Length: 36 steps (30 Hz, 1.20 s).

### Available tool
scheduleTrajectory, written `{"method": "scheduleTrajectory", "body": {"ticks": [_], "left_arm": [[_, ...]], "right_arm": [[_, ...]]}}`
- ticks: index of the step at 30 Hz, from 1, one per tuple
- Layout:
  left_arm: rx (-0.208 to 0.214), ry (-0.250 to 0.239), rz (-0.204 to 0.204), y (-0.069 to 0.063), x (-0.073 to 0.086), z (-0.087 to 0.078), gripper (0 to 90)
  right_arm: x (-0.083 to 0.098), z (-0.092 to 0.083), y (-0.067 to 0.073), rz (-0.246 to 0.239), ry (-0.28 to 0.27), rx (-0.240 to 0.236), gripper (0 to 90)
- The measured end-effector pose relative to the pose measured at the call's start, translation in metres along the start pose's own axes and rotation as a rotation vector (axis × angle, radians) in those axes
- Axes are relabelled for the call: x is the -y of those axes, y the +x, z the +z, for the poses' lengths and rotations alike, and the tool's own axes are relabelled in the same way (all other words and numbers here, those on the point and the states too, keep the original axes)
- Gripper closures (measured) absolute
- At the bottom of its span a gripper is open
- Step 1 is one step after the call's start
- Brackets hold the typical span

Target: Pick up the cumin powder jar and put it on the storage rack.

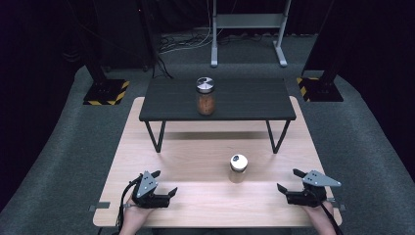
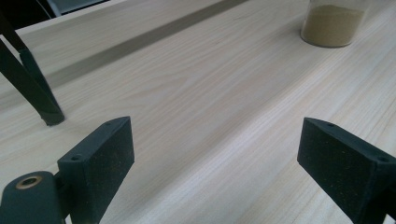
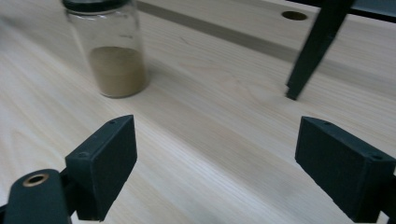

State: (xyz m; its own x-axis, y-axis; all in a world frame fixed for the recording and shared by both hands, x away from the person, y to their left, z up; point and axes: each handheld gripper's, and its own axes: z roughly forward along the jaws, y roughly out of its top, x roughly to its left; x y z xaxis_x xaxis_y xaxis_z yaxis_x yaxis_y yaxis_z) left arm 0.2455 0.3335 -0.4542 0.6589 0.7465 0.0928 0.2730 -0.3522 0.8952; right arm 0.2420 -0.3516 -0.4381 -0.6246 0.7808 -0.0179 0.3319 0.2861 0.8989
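A pale wooden table with fine straight grain is carrying a low black shelf, a flat matte slab on thin angled metal legs. On that shelf, at about 12 o'clock from the table's middle, a glass jar with a shiny metal lid is standing upright, holding reddish-brown contents. Nearer the person, at roughly 4 o'clock from the middle, a smaller clear glass jar is standing on the bare wood, partly filled with a tan powder and capped by a pale lid.

The left gripper is resting low at 7 o'clock, held in a hand coming in from the bottom edge, its jaws pointing toward 2 o'clock. Those jaws are standing wide apart with nothing between them; their black pads are looking faintly speckled and rough.

The right gripper is lying at 5 o'clock, well apart from the powder jar, its jaws pointing toward 10 o'clock. They too are spread wide and gripping nothing. In the right gripper view the powder jar is sitting beyond the left pad.
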Motion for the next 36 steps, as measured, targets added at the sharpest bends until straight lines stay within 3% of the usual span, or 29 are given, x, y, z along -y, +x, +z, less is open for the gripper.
{"method": "scheduleTrajectory", "body": {"ticks": [9,24,36], "left_arm": [[-0.001,-0.001,-0.002,0.000,0.000,0.000,10.2],[0.003,-0.002,-0.004,-0.001,0.000,0.000,10.2],[0.004,-0.001,-0.006,-0.001,0.000,0.000,10.2]], "right_arm": [[-0.014,0.022,0.010,-0.042,-0.003,-0.112,8.0],[-0.035,0.057,0.033,-0.090,0.001,-0.158,7.1],[-0.049,0.083,0.035,-0.106,0.019,-0.167,8.6]]}}
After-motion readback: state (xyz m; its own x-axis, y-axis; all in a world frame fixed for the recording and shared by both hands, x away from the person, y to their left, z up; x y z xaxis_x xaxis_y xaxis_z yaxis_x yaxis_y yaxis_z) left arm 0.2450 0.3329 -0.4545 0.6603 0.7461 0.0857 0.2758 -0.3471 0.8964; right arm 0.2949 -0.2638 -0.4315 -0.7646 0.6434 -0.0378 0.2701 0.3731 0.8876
